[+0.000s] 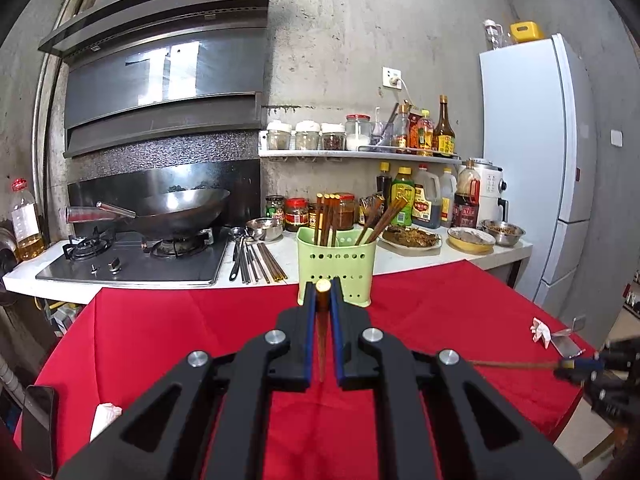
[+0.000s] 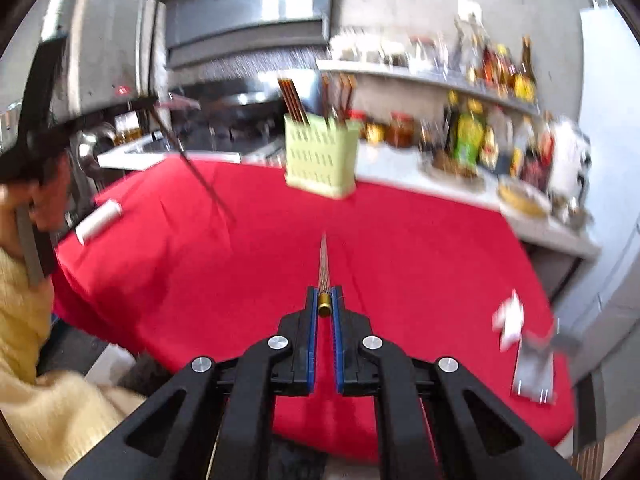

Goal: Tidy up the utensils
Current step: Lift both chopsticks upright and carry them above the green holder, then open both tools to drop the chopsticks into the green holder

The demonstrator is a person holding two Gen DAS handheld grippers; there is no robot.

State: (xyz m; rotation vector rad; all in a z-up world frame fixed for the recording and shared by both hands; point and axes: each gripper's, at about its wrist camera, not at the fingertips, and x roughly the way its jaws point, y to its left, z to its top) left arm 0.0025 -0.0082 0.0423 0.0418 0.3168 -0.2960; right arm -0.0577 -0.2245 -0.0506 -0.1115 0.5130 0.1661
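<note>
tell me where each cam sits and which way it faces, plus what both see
Left wrist: sits on the left claw, looking across the red tablecloth at the green utensil holder and stove counter; the claw is shut on a chopstick; the right claw shows blurred at the right edge.
Right wrist: sits on the right claw, facing the same holder from further right, motion-blurred; shut on a chopstick; a yellow sleeve shows at left.
Shared: tablecloth, holder, counter bottles.

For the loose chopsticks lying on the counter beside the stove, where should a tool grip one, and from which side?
The loose chopsticks lie flat, fanned towards the counter's front edge. Probably best: grip a near end from the table side, jaws closing across the thin shaft. Both tools already hold one: left tool, right tool.
</note>
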